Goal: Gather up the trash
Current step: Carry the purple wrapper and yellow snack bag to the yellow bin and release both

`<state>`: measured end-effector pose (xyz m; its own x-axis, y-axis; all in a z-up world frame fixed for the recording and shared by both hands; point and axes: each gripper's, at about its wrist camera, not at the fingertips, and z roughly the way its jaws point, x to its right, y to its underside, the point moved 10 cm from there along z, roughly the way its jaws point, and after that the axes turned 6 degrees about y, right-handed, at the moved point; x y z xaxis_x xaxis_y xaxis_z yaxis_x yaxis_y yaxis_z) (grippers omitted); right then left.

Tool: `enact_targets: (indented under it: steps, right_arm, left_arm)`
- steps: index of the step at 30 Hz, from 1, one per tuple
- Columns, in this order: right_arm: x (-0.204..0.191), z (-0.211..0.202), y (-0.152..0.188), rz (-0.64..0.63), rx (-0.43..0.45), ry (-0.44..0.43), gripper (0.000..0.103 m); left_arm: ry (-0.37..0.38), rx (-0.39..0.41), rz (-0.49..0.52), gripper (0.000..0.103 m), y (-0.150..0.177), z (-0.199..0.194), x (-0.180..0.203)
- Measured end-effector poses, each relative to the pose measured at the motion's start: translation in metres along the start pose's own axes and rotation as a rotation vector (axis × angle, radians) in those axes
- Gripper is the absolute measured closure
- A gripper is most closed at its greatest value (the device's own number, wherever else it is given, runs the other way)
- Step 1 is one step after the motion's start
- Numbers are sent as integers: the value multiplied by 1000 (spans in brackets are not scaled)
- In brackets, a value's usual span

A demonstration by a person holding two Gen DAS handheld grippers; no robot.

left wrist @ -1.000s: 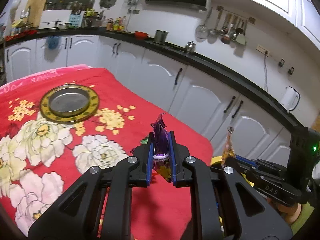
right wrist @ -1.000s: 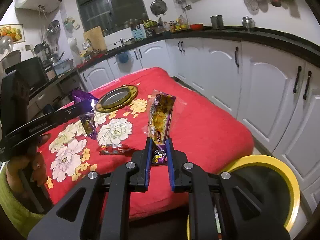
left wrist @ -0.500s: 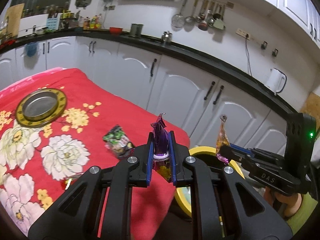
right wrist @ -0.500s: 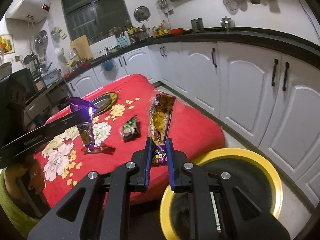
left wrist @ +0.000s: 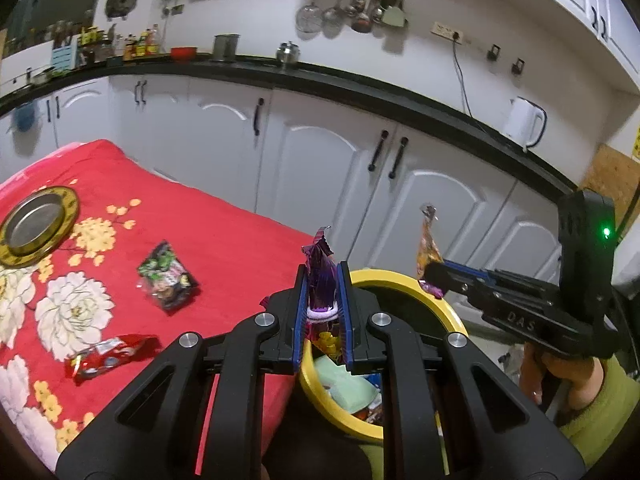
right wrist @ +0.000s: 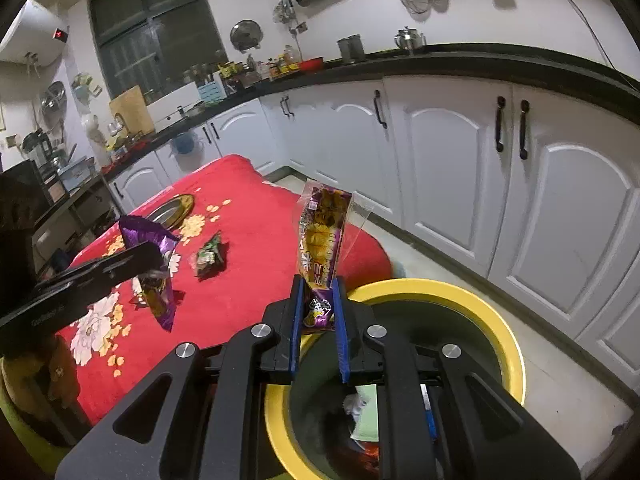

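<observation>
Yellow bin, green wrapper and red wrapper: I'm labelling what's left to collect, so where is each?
yellow bin (right wrist: pixel 502 322): right wrist view, far rim.
green wrapper (left wrist: pixel 168 278): left wrist view, middle of pack.
red wrapper (left wrist: pixel 110 356): left wrist view, middle of pack.

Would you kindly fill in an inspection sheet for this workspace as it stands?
Surface: red floral tablecloth over the table.
Job's things: purple foil wrapper and yellow-purple snack packet held up; green-black wrapper and red wrapper lying on the cloth; yellow-rimmed bin beside the table, trash inside.
Clutter: gold-rimmed metal plate.
Grippers: left gripper shut on purple wrapper; right gripper shut on snack packet, above the bin.
Cables: black cord from wall socket.
Surroundings: white cabinets, black countertop, hanging utensils, white kettle.
</observation>
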<state>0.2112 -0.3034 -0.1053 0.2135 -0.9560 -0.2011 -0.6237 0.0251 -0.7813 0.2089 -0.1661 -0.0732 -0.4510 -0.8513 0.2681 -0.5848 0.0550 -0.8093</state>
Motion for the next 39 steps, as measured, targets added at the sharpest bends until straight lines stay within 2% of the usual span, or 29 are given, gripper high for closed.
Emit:
enact_targets:
  steps: [18, 39]
  right_arm:
    - [50, 6, 21, 55, -67, 37, 88]
    - [78, 11, 40, 114, -132, 14, 83]
  left_arm:
    - [79, -117, 77, 94, 34, 44, 54]
    - [139, -255, 107, 93, 76, 87, 80]
